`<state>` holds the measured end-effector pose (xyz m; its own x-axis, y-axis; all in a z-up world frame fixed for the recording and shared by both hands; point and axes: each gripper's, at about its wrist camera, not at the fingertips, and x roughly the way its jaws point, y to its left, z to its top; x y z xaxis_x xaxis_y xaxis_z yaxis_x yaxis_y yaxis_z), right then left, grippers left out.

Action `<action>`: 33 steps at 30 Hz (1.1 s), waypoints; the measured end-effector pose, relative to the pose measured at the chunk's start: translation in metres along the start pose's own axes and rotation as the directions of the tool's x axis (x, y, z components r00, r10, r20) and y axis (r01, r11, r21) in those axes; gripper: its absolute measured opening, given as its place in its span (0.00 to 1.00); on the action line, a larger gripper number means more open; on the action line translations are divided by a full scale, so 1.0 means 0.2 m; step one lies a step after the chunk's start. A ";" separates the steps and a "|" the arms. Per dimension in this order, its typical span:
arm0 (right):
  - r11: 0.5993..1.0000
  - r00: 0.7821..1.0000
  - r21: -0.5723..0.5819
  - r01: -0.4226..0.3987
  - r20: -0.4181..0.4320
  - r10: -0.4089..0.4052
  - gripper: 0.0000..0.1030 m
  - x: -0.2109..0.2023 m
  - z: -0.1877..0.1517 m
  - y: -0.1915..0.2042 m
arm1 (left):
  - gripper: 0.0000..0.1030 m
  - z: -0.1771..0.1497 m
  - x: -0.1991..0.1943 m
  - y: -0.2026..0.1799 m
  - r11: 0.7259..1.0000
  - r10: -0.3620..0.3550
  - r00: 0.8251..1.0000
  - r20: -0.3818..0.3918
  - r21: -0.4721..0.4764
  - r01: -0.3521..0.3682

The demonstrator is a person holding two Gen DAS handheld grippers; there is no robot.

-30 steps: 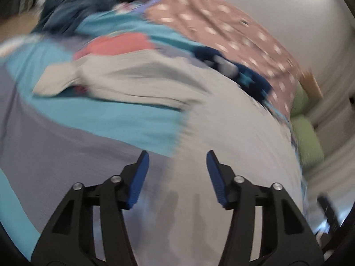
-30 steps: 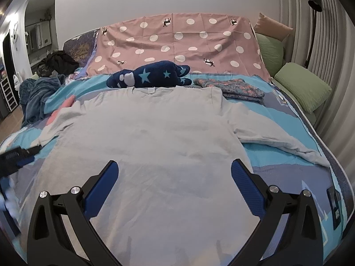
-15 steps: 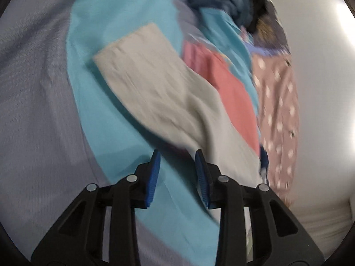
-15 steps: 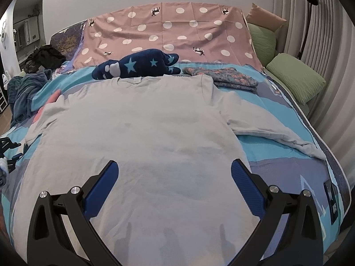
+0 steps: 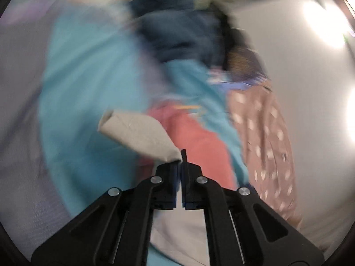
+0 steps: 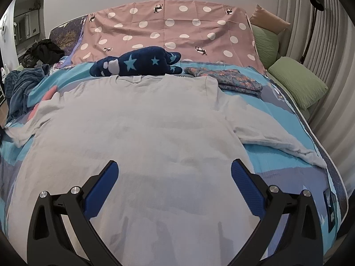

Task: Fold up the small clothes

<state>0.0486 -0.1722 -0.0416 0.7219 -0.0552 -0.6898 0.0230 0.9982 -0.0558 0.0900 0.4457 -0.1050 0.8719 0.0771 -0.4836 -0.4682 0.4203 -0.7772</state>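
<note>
A light grey long-sleeved shirt (image 6: 142,133) lies spread flat, front up, on the bed, with its collar at the far side. Its right sleeve (image 6: 277,137) stretches out toward the bed's right edge. In the left wrist view my left gripper (image 5: 181,157) is shut on the shirt's left sleeve (image 5: 139,135) and holds its cuff end lifted off the bedspread; that view is blurred. My right gripper (image 6: 174,177) is wide open and empty, hovering above the shirt's lower body.
The bed has a turquoise and grey bedspread (image 6: 277,164). A navy star-patterned garment (image 6: 137,63) and a folded floral garment (image 6: 233,78) lie beyond the collar. Green pillows (image 6: 297,82) sit at the right, dark clothes (image 6: 20,84) at the left. A coral item (image 5: 195,141) lies under the sleeve.
My left gripper swung to the shirt's left sleeve, closed on it and lifted it. My right gripper stayed open and barely moved above the shirt.
</note>
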 end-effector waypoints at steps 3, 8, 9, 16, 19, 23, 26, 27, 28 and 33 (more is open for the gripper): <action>1.000 1.000 0.014 -0.016 0.002 0.016 0.99 0.02 0.02 0.00 | 0.02 -0.10 -0.13 -0.45 0.958 -0.126 0.992 0.002 0.261 0.122; 0.997 0.999 0.071 -0.039 -0.016 0.040 0.99 0.06 0.04 -0.07 | 0.02 -0.57 -0.22 -1.06 0.756 -0.290 0.937 -0.195 0.553 0.349; 0.996 0.999 0.084 -0.038 -0.021 0.040 0.99 0.07 0.04 -0.09 | 0.02 -0.74 -0.22 -1.16 0.695 -0.308 0.913 -0.267 0.592 0.408; 0.986 0.998 0.163 -0.030 -0.055 0.039 0.99 0.13 0.03 -0.25 | 0.03 -1.72 -0.09 -1.34 0.389 -0.121 0.816 -0.565 0.730 0.563; 0.984 0.993 0.156 -0.086 -0.062 0.097 0.89 0.17 0.05 -0.29 | 0.03 -1.91 0.01 -1.26 0.378 -0.015 0.789 -0.614 0.727 0.573; 0.900 0.918 0.271 -0.340 -0.113 0.381 0.62 0.31 0.12 -0.32 | 0.03 -1.91 0.07 -1.23 0.387 0.011 0.775 -0.632 0.717 0.580; 0.852 0.863 0.310 -0.421 -0.153 0.482 0.59 0.45 0.21 -0.26 | 0.03 -1.88 0.07 -1.23 0.404 -0.002 0.773 -0.634 0.707 0.581; 0.855 0.856 0.292 -0.429 -0.172 0.488 0.59 0.49 0.25 -0.22 | 0.03 -1.87 0.06 -1.22 0.411 -0.002 0.773 -0.634 0.704 0.579; 0.859 0.851 0.275 -0.432 -0.190 0.489 0.59 0.52 0.28 -0.17 | 0.03 -1.87 0.07 -1.22 0.419 0.001 0.772 -0.635 0.701 0.577; 0.848 0.817 0.223 -0.480 -0.237 0.525 0.59 0.63 0.41 0.04 | 0.03 -1.86 0.07 -1.21 0.445 -0.008 0.760 -0.650 0.679 0.584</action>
<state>0.1958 -0.1691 -0.0695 0.4378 0.4734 -0.7644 -0.1727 0.8786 0.4452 0.1630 0.0089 -0.0735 0.5734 -0.5318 -0.6232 0.3985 0.8457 -0.3550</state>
